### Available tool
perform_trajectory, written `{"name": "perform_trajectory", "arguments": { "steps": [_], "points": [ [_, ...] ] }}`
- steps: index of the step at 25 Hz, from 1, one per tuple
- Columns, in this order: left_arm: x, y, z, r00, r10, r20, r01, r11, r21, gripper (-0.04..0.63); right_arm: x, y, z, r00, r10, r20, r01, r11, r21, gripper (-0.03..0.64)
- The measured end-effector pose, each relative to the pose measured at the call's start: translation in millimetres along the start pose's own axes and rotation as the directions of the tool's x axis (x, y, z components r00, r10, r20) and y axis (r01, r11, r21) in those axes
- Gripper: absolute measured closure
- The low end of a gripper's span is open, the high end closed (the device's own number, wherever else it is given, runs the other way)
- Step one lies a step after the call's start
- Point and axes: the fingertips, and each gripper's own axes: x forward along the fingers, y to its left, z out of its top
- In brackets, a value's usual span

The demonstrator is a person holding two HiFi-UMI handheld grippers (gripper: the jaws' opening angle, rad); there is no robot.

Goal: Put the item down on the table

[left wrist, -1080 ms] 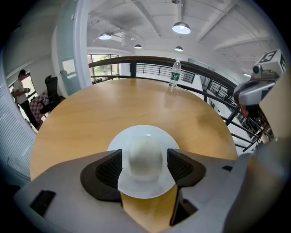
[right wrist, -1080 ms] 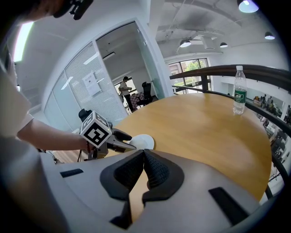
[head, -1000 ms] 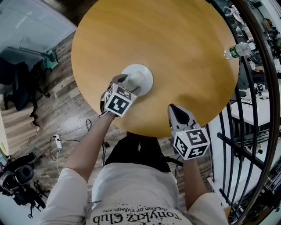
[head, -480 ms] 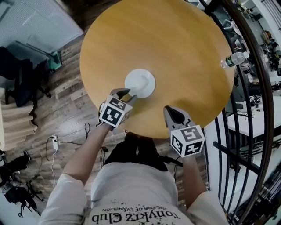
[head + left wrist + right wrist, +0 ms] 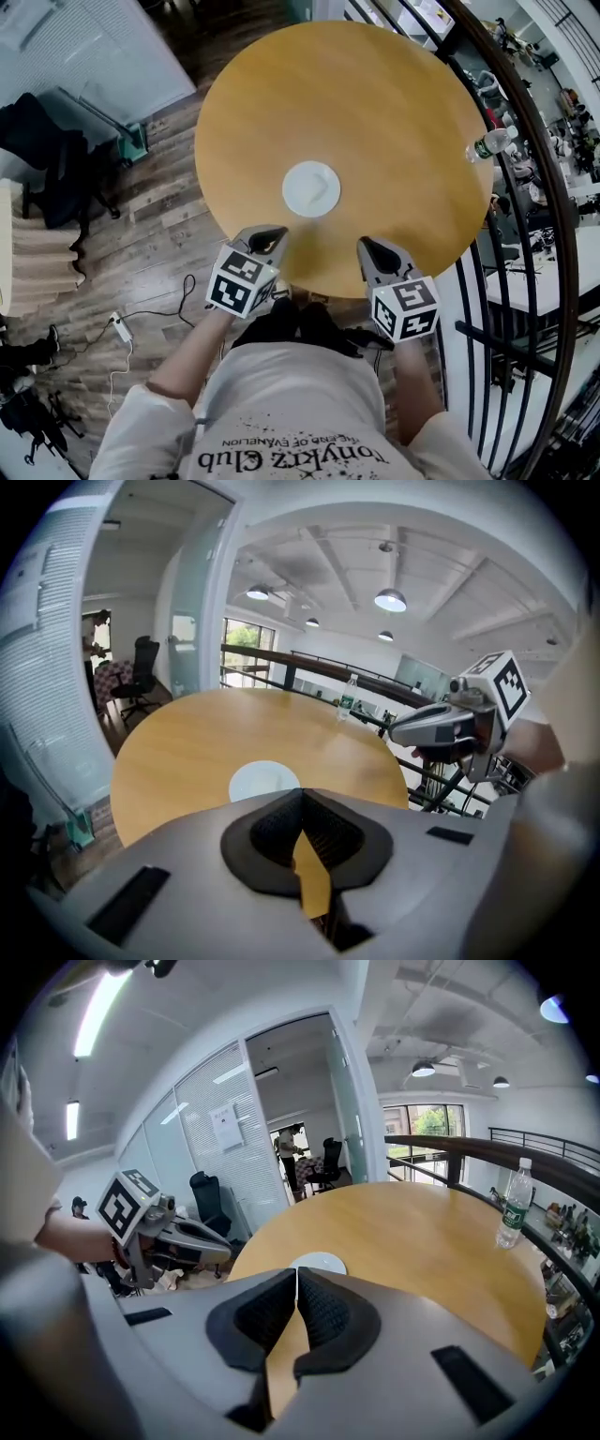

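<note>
Wood-toned tabletop (image 5: 394,103): round, honey-coloured surface with a plain finish, seen whole from the head view.
White round item (image 5: 311,188): lay flat on the tabletop, between its centre and the near edge and closer to the near edge. It was touched by neither gripper.
Left gripper (image 5: 271,232): held at the near edge of the tabletop, near the item on its left side. The tips pointed inward over the edge, and the marker cube sat behind them.
Left jaws: closed, with the dark ribbed pads meeting at the tips and nothing held between them.
Right gripper (image 5: 368,247): held at the near edge, to the right of the item and apart from it, with the tips just over the rim.
Right jaws: closed, pads together at the front, nothing between them.
Water bottle (image 5: 487,143): clear with a green label, upright at the right edge of the tabletop, well apart from the item.
Railing (image 5: 553,202): dark and curved, running just beyond the right edge.
Office chair (image 5: 52,155): dark, on the plank floor, well apart from the left edge.
Cable (image 5: 120,309): white, loose on the floor.
</note>
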Motion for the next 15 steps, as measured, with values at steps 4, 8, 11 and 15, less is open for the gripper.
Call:
{"name": "perform_trajectory", "arguments": {
  "steps": [4, 8, 11, 15],
  "points": [
    [-36, -15, 5, 0.996, 0.040, 0.082, -0.039, 0.999, -0.016, 0.572, -10, 14, 0, 1.000, 0.003, 0.010, -0.002, 1.000, -0.012, 0.591],
    [-58, -26, 2, 0.989, 0.083, 0.124, -0.078, 0.996, -0.045, 0.571, -20, 26, 2, 1.000, 0.014, 0.015, -0.014, 1.000, -0.027, 0.591],
    [-68, -24, 4, 0.981, 0.121, 0.150, -0.109, 0.990, -0.086, 0.571, -24, 28, 7, 1.000, 0.009, 0.024, -0.008, 1.000, -0.029, 0.591],
    [-76, -25, 9, 0.974, 0.143, 0.177, -0.130, 0.988, -0.085, 0.572, -31, 30, 15, 0.999, 0.000, 0.047, 0.001, 1.000, -0.025, 0.592]
  ]
}}
